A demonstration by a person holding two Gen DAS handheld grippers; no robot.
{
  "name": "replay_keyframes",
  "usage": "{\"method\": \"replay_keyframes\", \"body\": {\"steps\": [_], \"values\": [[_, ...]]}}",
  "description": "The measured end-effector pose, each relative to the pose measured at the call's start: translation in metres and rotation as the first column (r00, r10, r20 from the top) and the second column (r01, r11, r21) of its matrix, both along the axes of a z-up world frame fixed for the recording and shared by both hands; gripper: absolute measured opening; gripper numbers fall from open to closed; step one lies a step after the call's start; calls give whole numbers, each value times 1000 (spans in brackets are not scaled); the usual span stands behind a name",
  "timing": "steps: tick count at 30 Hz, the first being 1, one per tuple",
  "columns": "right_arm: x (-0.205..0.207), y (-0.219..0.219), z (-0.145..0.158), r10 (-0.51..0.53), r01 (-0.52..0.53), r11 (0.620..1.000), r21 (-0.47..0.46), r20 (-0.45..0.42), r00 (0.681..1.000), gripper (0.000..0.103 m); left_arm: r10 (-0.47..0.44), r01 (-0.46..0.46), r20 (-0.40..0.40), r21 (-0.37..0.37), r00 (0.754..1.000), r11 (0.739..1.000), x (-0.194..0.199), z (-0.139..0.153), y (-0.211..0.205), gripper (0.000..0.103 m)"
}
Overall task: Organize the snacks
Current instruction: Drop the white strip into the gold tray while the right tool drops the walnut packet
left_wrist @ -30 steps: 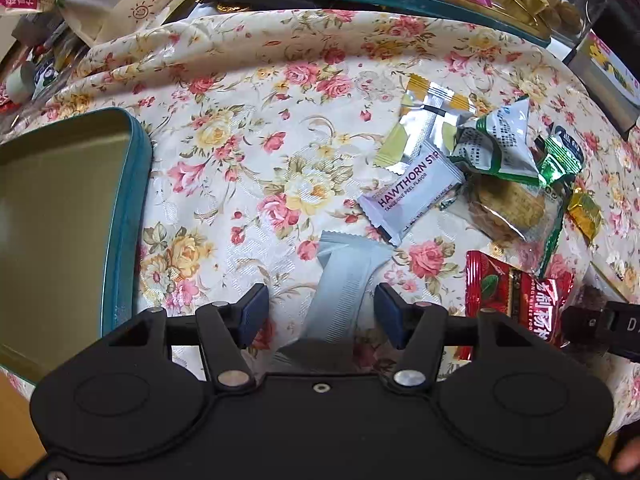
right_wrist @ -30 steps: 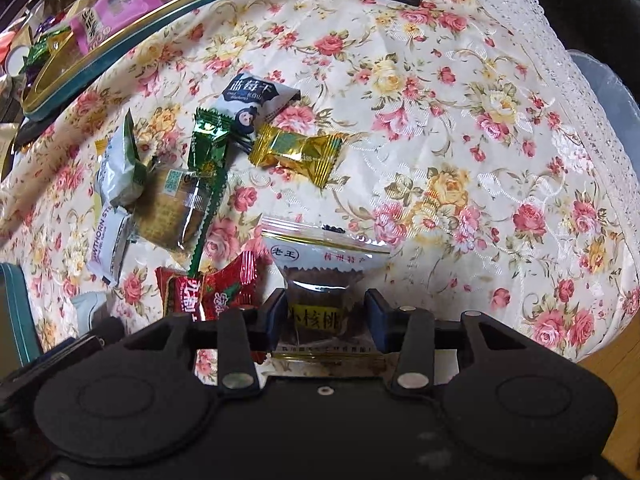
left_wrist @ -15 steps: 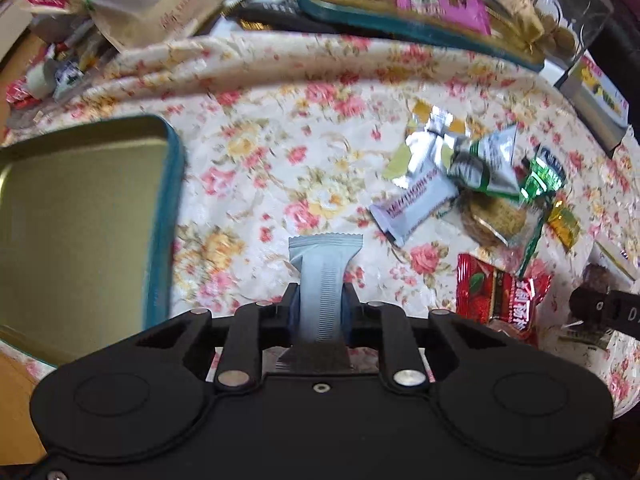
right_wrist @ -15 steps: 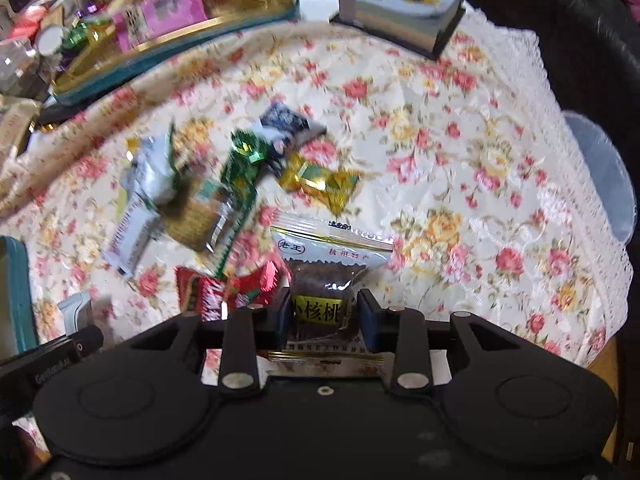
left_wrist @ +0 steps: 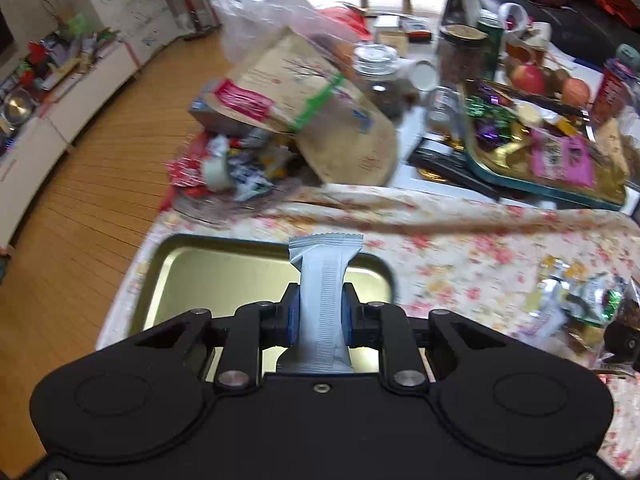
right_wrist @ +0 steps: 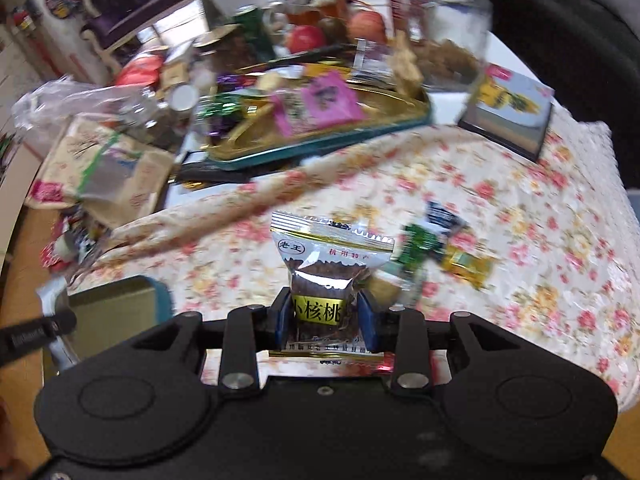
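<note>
Your left gripper [left_wrist: 320, 314] clamps a grey wrapper [left_wrist: 322, 300] above the empty tin [left_wrist: 180, 276]. Your right gripper [right_wrist: 325, 316] clamps a walnut snack packet [right_wrist: 324, 276] over the floral cloth [right_wrist: 520, 200].

Each fisheye camera sat just behind its own tongs, looking forward and steeply down from close above the floral-clothed surface [left_wrist: 460, 248]. The left view faced the near-left empty tin [left_wrist: 224, 268]; the right looked farther right. Both shared that tin [right_wrist: 116, 308] and the far snack tray [left_wrist: 552, 184].
</note>
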State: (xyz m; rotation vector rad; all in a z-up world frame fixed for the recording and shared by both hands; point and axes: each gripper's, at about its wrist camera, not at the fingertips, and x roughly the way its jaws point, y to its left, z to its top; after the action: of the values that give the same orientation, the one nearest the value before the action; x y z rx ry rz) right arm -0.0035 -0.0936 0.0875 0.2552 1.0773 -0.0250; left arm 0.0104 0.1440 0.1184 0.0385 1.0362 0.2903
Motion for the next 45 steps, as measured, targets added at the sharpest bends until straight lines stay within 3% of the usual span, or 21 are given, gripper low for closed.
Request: {"method": "replay_keyframes", "body": {"steps": [6,10,13,21,26,33,35,37,41,45], "values": [[1,63,12,132,-133,991,28,31,991,36,72,-72,-2,57,997,996,-1,2,56,28],[1,97,18,200,-202,978,54,41,979,36,120,-120,-35,-4,992,993,0,-2,86,28],[3,125,19,237,-239,968,71,38,971,36,138,-138,-64,5,988,990,1,-9,96,28],[13,175,3,301,-299,952,64,-21,954,36,82,-107,-226,-100,971,989,5,-43,104,28],[21,186,-13,298,-294,954,56,-93,950,36,48,-73,-259,-89,965,993,5,-53,98,28],[25,195,-21,314,-307,949,73,-128,941,36,41,-69,-277,-91,960,994,9,-57,97,29],[25,197,-21,317,-308,947,86,-130,939,36,42,-72,-280,-99,959,992,9,-57,97,30],[24,198,-20,321,-312,946,89,-122,939,36,51,-79,-277,-90,959,993,9,-57,98,37],[24,199,-15,327,-319,943,94,-90,941,36,66,-89,-286,-68,956,994,8,-59,100,37],[25,199,-12,325,-317,943,104,-69,943,39,78,-114,-318,-96,945,989,8,-65,104,37]]}}
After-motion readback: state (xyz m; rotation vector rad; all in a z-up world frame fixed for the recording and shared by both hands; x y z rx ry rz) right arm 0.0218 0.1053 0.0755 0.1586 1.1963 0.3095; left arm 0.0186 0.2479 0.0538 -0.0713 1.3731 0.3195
